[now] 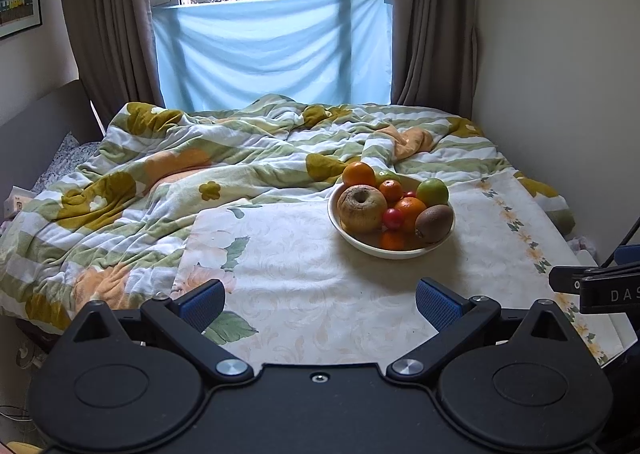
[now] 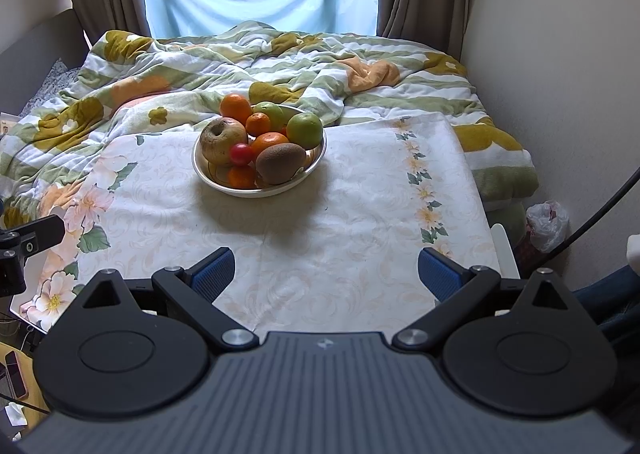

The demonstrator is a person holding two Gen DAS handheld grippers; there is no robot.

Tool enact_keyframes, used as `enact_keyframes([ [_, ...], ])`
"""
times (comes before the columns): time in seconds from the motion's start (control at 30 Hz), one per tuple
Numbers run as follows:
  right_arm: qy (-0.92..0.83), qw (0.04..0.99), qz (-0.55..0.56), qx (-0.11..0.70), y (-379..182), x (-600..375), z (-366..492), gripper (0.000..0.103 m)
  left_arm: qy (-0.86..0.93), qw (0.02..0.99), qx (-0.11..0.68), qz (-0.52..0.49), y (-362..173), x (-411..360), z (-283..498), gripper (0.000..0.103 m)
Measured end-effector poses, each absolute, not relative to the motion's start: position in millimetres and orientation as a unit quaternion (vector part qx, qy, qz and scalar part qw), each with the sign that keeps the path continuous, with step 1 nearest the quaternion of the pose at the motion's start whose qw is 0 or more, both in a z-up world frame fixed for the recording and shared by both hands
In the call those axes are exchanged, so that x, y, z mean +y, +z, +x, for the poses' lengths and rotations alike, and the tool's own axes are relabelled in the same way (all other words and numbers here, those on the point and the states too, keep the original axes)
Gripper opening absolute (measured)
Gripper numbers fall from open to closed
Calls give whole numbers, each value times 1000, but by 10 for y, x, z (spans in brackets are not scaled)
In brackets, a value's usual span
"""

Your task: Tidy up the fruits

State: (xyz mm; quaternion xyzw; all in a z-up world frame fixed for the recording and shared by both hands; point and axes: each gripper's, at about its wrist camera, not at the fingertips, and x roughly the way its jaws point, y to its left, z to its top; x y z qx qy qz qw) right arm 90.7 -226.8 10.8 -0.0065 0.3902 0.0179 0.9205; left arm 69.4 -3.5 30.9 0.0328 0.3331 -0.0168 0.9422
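Note:
A white bowl (image 1: pixel 394 252) (image 2: pixel 256 190) stands on the flowered cloth (image 1: pixel 304 274) (image 2: pixel 360 182) and holds several fruits. Among them are a wrinkled brown apple (image 1: pixel 361 208) (image 2: pixel 222 140), a kiwi (image 1: pixel 434 223) (image 2: pixel 281 162), a green apple (image 1: pixel 433 192) (image 2: pixel 305 129), oranges (image 1: pixel 359 174) (image 2: pixel 236 107) and a small red fruit (image 1: pixel 393 218) (image 2: pixel 241 154). My left gripper (image 1: pixel 320 304) hangs open, well short of the bowl, nothing between its blue pads. My right gripper (image 2: pixel 326 274) is likewise open and empty, nearer than the bowl.
A rumpled striped, flowered blanket (image 1: pixel 200 158) (image 2: pixel 280 62) covers the bed behind the cloth. Curtains and a blue sheet (image 1: pixel 272 50) hang at the window. A wall runs close on the right. A plastic bag (image 2: pixel 548 224) lies on the floor beside the bed.

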Motion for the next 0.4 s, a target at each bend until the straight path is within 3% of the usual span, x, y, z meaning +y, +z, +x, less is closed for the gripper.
enact_keyframes([
  [0.4, 18, 921, -5, 390, 109, -2275, 910, 103, -10, 950, 311, 28, 347, 6, 643, 103],
])
